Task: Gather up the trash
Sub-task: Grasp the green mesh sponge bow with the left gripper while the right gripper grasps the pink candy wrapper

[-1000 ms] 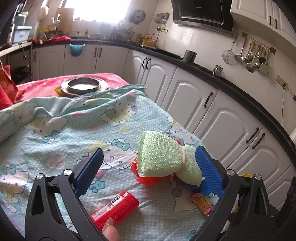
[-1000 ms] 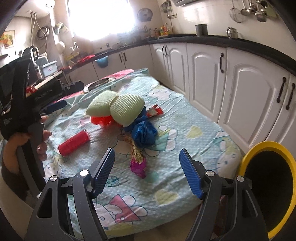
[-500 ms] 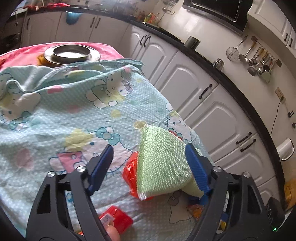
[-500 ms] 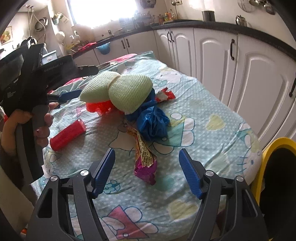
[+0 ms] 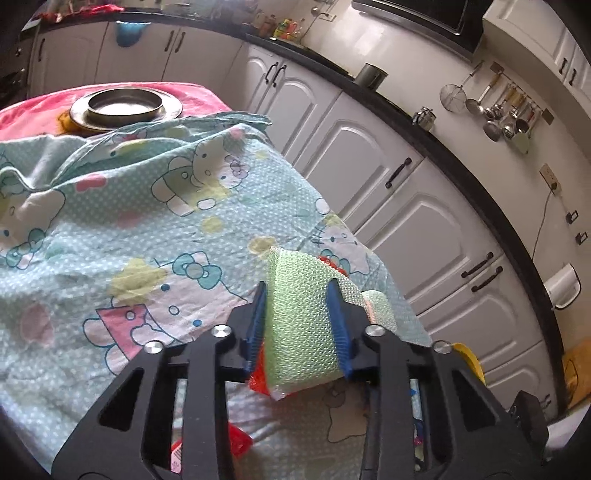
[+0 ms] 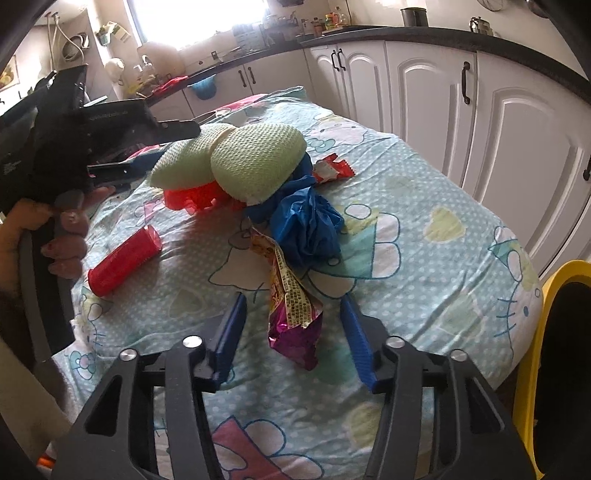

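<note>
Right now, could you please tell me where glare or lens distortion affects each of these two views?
Right wrist view: the window behind the counter is blown out white, hazing the items around it. Left wrist view: evenly lit, but the fisheye bends the black countertop into an arc, and dark vignetting fills the corners in both views.

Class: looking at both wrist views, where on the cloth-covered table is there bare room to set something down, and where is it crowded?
Free: the cloth between the metal dish and the green mesh bundle, and the strip between the blue bag and the yellow bin. Crowded: around bundle, bag, red can and wrapper.
</note>
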`<state>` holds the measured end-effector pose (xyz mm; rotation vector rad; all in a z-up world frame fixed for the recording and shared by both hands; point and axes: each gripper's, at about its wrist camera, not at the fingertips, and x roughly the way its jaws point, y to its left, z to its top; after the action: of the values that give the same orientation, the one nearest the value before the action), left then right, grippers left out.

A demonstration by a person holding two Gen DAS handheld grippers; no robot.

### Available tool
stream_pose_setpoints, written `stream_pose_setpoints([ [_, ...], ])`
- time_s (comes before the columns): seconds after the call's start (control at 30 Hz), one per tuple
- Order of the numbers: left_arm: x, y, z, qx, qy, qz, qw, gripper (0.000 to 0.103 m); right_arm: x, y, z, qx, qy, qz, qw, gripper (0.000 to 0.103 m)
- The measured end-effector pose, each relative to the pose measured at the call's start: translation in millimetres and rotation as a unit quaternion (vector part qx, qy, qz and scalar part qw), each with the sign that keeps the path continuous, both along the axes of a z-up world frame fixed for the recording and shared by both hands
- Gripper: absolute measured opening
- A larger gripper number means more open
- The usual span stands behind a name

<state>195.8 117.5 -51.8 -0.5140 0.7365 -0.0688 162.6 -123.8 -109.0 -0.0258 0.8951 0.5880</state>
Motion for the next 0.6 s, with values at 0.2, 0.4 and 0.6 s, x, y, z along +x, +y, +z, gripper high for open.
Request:
stream_pose_setpoints([
  [0.2,-9.5,-3.0,8.3,-0.005,-0.010,-0.010,0.9999,0.017,-1.7,-7.0,1.5,0.005,0.002,-0.007,1.000,0.027],
  [0.4,-25.6,-11.0,24.8,0.003,-0.033,-0.016,0.9993,0.013,-11.1,-13.2,6.5,0.016,-0.006,-0.006,1.000,0.025],
  [0.6,-44.6,-21.2,41.3,0.016,-0.057,-0.025,0.9979,0.011,-27.3,-17.6,18.6,0.027,-0.021,0.003,0.999,0.025],
])
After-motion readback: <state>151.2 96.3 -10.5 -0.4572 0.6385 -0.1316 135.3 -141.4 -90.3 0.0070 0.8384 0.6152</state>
